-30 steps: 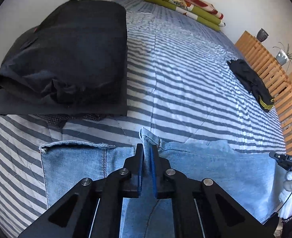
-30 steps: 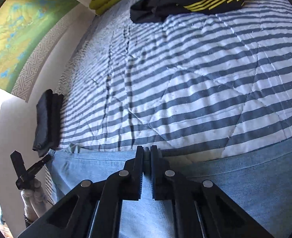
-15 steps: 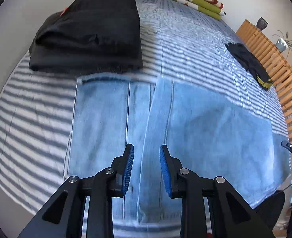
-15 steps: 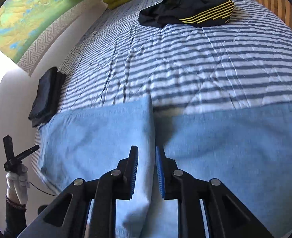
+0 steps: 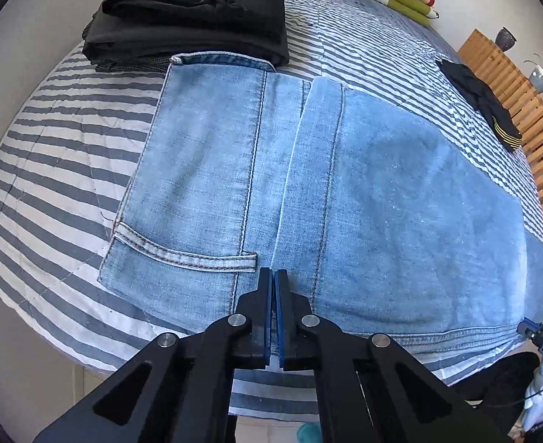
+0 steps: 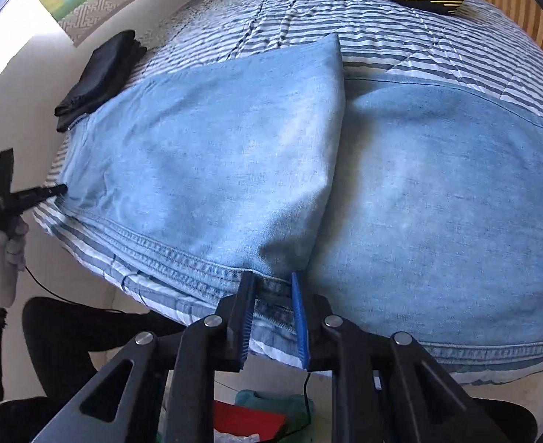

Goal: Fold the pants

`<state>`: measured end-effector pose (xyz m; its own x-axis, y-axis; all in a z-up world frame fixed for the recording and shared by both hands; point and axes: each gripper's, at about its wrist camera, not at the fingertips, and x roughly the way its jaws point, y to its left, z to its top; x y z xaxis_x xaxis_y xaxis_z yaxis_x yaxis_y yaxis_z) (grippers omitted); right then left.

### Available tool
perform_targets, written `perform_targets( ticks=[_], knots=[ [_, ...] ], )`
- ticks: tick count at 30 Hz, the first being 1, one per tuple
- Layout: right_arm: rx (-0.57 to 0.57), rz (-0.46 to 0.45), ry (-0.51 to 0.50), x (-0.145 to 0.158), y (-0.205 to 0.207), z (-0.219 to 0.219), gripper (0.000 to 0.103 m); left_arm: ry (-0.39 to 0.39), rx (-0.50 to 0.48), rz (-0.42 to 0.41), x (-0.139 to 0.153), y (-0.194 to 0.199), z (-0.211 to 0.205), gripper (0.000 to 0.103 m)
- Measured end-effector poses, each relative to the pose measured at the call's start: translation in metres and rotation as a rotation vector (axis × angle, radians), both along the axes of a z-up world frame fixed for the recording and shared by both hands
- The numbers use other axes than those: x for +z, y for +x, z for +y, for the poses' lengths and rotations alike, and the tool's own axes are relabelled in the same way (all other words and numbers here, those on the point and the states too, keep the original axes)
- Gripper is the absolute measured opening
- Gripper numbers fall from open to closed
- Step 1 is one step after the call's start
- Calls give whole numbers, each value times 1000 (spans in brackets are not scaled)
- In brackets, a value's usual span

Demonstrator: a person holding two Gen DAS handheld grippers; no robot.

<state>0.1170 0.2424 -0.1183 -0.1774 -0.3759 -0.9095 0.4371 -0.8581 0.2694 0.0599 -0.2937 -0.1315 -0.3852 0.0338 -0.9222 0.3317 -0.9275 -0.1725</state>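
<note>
Light blue jeans [image 5: 364, 199] lie flat on a striped bed [image 5: 61, 155], their long axis running from nine to three o'clock along the near edge. One end is folded back over the middle, its edge running toward twelve o'clock. The left gripper [image 5: 273, 277], pressed together and holding nothing, hovers at that edge. The right gripper [image 6: 271, 284], spread apart, hovers over the near seam at the other fold.

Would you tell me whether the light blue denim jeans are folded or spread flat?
Partly folded: the light blue denim jeans have one layer lying over another, its edge crossing them.
</note>
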Motion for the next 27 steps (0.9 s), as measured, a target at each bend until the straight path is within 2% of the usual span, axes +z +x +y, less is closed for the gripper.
perform_targets(
  ticks=[2, 5, 6, 8, 11, 14, 15, 18, 22, 24, 27],
  knots=[
    [19, -21, 42, -7, 4, 3, 16, -56, 12, -46, -6, 0, -3, 0],
    [-25, -39, -48, 6, 3, 24, 16, 16, 48, -47, -4, 1, -13, 1],
    [-43, -18, -91, 17, 4, 36, 16, 8, 48, -37, 2, 2, -11, 1],
    [-111, 64, -87, 42, 0, 69, 17, -29, 23, -11, 16, 5, -1, 1],
    [-278, 134, -63, 68, -23, 146, 18, -34, -21, 47, 42, 11, 18, 1],
    [-466, 183, 6, 73, -47, 235, 21, -27, -71, 97, 67, 7, 46, 1],
    [-508, 195, 54, 72, -55, 264, 25, -25, -96, 106, 74, 4, 59, 1],
    [-638, 180, 206, 56, -69, 337, 25, -21, -173, 109, 90, -4, 106, 4],
    [-773, 90, 149, 32, -70, 412, 30, -49, -307, 88, 92, -29, 172, 6],
    [-802, 79, 138, 25, -67, 429, 40, -42, -360, 79, 90, -41, 201, 6],
    [-803, 37, 68, 12, -64, 441, 44, -44, -436, 55, 83, -60, 239, 9]
  ],
)
